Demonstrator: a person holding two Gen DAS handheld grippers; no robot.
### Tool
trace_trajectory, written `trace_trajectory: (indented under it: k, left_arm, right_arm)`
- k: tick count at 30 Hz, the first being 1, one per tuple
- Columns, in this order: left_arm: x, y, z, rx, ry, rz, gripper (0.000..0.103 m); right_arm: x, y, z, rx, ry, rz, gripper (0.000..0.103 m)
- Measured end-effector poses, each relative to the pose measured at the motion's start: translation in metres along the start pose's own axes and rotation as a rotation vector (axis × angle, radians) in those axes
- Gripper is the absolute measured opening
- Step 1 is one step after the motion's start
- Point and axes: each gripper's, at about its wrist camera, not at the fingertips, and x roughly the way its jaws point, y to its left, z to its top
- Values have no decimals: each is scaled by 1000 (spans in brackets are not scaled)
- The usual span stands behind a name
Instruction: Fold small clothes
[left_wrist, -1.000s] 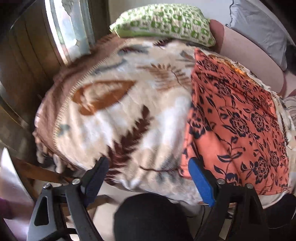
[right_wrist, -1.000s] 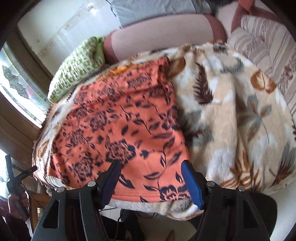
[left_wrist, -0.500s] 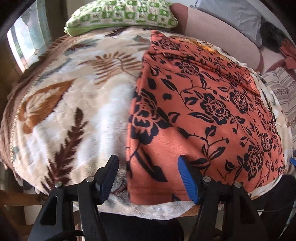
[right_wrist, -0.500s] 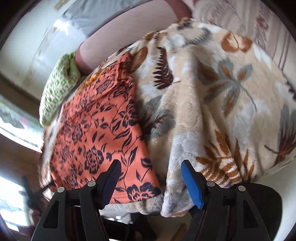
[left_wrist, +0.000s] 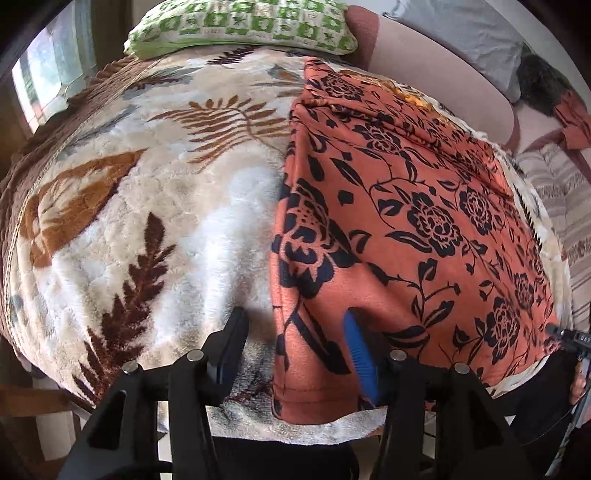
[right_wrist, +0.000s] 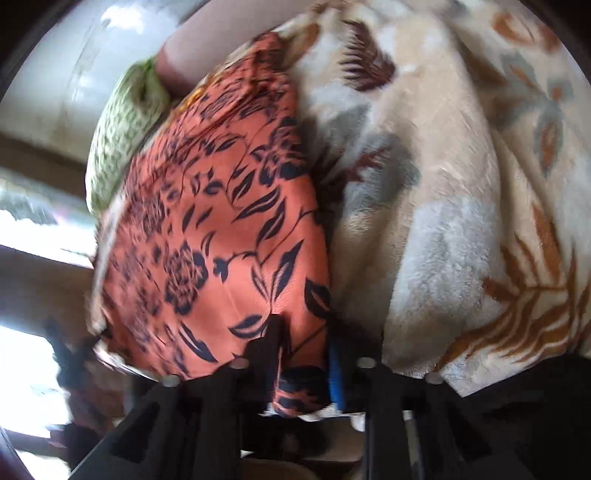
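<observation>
Lying flat on a leaf-patterned fleece blanket (left_wrist: 155, 206), orange floral garment (left_wrist: 406, 229) with near hem at the bed edge, just ahead of both tools. Left gripper (left_wrist: 295, 343) closing, jaws about half apart, straddling the garment's near left corner, pads not yet pressing. Right gripper (right_wrist: 304, 354) closing, jaws nearly together, pinching the garment's near right corner. Green checked pillow (left_wrist: 240, 26) far beyond.
</observation>
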Motion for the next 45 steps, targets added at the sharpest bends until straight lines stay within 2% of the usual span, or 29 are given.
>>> trace_trajectory:
  k: [1, 3, 4, 6, 10, 13, 14, 15, 16, 19, 22, 27, 32, 35, 40, 45]
  left_arm:
    - [2, -2, 1, 12, 3, 12, 52]
    - [2, -4, 3, 26, -2, -1, 29]
    - [1, -4, 4, 22, -3, -23, 26]
    - [2, -3, 5, 18, 1, -35, 26]
    - [5, -4, 5, 23, 7, -47, 38]
    - [6, -3, 6, 13, 4, -60, 35]
    - [6, -2, 6, 9, 0, -64, 30]
    - [6, 0, 6, -1, -2, -67, 15]
    - [6, 4, 7, -24, -1, -91, 8]
    - [1, 14, 9, -90, -5, -166, 6]
    - [-13, 14, 12, -96, -29, -207, 6]
    - [-52, 11, 30, -72, -94, -234, 6]
    - [-85, 5, 51, -46, -160, -244, 6]
    - [-97, 3, 60, -33, -193, -261, 6]
    - [-95, 4, 70, -43, -182, -282, 6]
    - [-95, 9, 100, -45, -184, -291, 6]
  right_arm:
    - [0, -1, 1, 7, 1, 3, 20]
    - [2, -4, 3, 17, 10, 6, 20]
    - [4, -4, 2, 22, 13, 5, 20]
    - [6, -5, 2, 37, 15, 1, 23]
    - [5, 4, 2, -11, 19, -37, 29]
    - [5, 13, 1, -68, 12, -56, 33]
    - [6, 17, -1, -107, 13, -83, 30]
    - [5, 19, -1, -119, 13, -91, 17]
    - [3, 19, -1, -116, 14, -76, 10]
    - [-13, 23, 0, -115, -20, -7, 8]
    - [-32, 25, 5, -104, -42, 73, 8]
    - [-67, 24, 17, -42, -91, 250, 8]
    - [-91, 25, 26, 7, -156, 369, 8]
    - [-97, 25, 28, 9, -178, 402, 8]
    - [-93, 31, 39, 29, -169, 419, 8]
    - [-98, 34, 81, 68, -205, 443, 8]
